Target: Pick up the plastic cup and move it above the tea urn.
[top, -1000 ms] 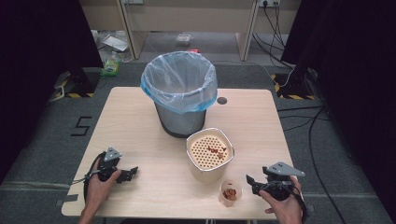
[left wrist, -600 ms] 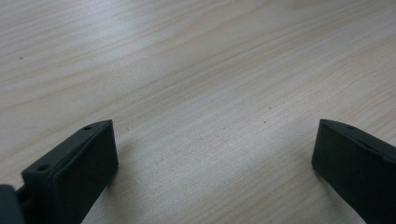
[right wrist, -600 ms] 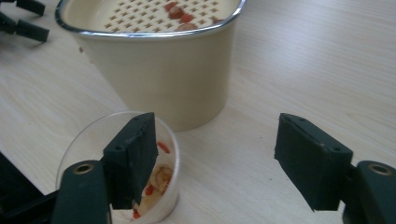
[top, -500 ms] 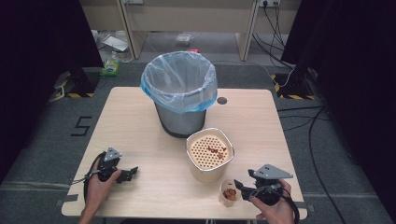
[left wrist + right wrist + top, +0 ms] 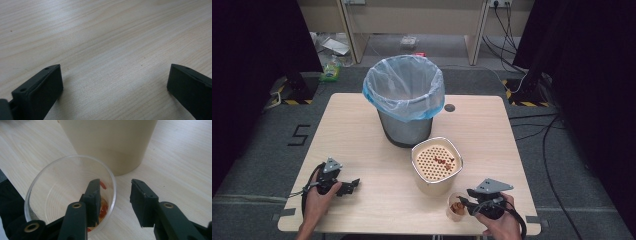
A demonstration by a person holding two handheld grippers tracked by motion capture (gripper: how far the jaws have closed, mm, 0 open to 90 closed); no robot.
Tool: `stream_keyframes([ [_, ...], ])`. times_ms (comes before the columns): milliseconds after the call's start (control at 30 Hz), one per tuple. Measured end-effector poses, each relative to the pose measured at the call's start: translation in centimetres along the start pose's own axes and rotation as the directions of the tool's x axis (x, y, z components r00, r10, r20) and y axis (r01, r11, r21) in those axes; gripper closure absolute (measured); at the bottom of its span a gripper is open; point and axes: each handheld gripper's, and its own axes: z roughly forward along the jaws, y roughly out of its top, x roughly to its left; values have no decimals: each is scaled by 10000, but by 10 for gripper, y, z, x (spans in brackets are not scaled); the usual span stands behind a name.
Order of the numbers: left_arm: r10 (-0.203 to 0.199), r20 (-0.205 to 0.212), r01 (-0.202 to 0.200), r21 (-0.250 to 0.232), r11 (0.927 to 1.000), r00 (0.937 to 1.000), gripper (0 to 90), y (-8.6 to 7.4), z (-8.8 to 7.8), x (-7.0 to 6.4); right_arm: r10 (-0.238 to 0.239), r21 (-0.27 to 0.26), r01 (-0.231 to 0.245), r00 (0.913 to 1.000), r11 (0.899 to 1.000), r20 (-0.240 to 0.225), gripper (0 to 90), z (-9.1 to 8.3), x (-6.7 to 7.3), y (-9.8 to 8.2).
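A small clear plastic cup (image 5: 456, 206) (image 5: 60, 187) holding some red-orange bits stands near the table's front edge, just in front of a beige container (image 5: 437, 169) (image 5: 110, 142) with a perforated insert and a few brown bits on it. My right gripper (image 5: 469, 199) (image 5: 113, 200) is open and straddles the cup's rim: one jaw is inside the cup, the other outside, with a gap left to the wall. My left gripper (image 5: 351, 185) (image 5: 113, 87) rests low over bare table at the front left, jaws wide open with nothing between them.
A grey bin (image 5: 404, 97) lined with a blue plastic bag stands at the middle back of the wooden table (image 5: 492, 135). A round cable hole (image 5: 449, 107) sits right of it. Cables lie on the floor beyond the table.
My right gripper has moved left toward the cup and now has one jaw inside its rim. The left gripper has stayed put.
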Motion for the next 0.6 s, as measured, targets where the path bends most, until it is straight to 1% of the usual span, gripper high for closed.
stream_keyframes([
  [67, -2, 1, 2, -1, 10000, 10000, 0, 0, 0, 0, 7, 36, -7, 10000, 10000, -18, 627, 1, 0, 0],
  [100, 3, 0, -3, 1, 10000, 10000, 0, 0, 0, 0, -6, 139, 7, 10000, 9999, -89, 639, 2, 0, -1],
  [133, 3, -1, -3, 2, 10000, 10000, 0, 0, 0, 0, -96, 330, 102, 9997, 9994, -207, 659, 5, 0, -3],
  [233, 2, 0, -2, 1, 10000, 10000, 0, 0, 0, 0, -268, 522, 286, 9990, 9982, -365, 742, 8, -1, -7],
  [267, 2, 0, -2, 1, 10000, 10000, 0, 0, 0, 0, -268, 522, 286, 9990, 9982, -365, 742, 8, -1, -7],
  [300, 3, -1, -3, 1, 10000, 10000, 0, 0, 0, 0, -307, 489, 327, 9987, 9983, -411, 776, 8, -1, -8],
  [333, 4, 0, -4, 5, 10000, 10000, 0, 0, 0, 0, -448, 424, 471, 9976, 9980, -534, 813, 7, -2, -8],
  [367, 4, 0, -4, 5, 10000, 10000, 0, 0, 0, 0, -500, 292, 517, 9971, 9982, -569, 842, 6, -2, -8],
  [400, 1, 1, -1, 3, 10000, 10000, 0, 0, 0, 0, -500, 292, 517, 9971, 9982, -569, 842, 6, -2, -8],
  [433, 3, 1, -3, 4, 10000, 10000, 0, 0, 0, 0, -587, 124, 595, 9969, 9982, -532, 853, 3, -3, -7],
  [467, 3, 2, -3, 5, 10000, 10000, 0, 0, 0, 0, -733, 70, 737, 9964, 9973, -423, 858, 1, -3, -6],
  [500, 3, 1, -3, 2, 10000, 10000, 0, 0, 0, 0, -954, -64, 952, 9952, 9954, -213, 865, -4, -4, -5],
  [533, 3, 1, -3, 2, 10000, 10000, 0, 0, 0, 0, -954, -64, 952, 9952, 9954, -213, 865, -4, -4, -5],
  [567, 3, 2, -3, 2, 10000, 10000, 0, 0, 0, 0, -1118, -185, 1118, 9937, 9936, 13, 876, -9, -5, -3],
  [600, 2, -2, -2, 2, 10000, 10000, 0, 0, 0, 0, -1126, -238, 1128, 9936, 9933, 108, 888, -11, -7, -2],
])
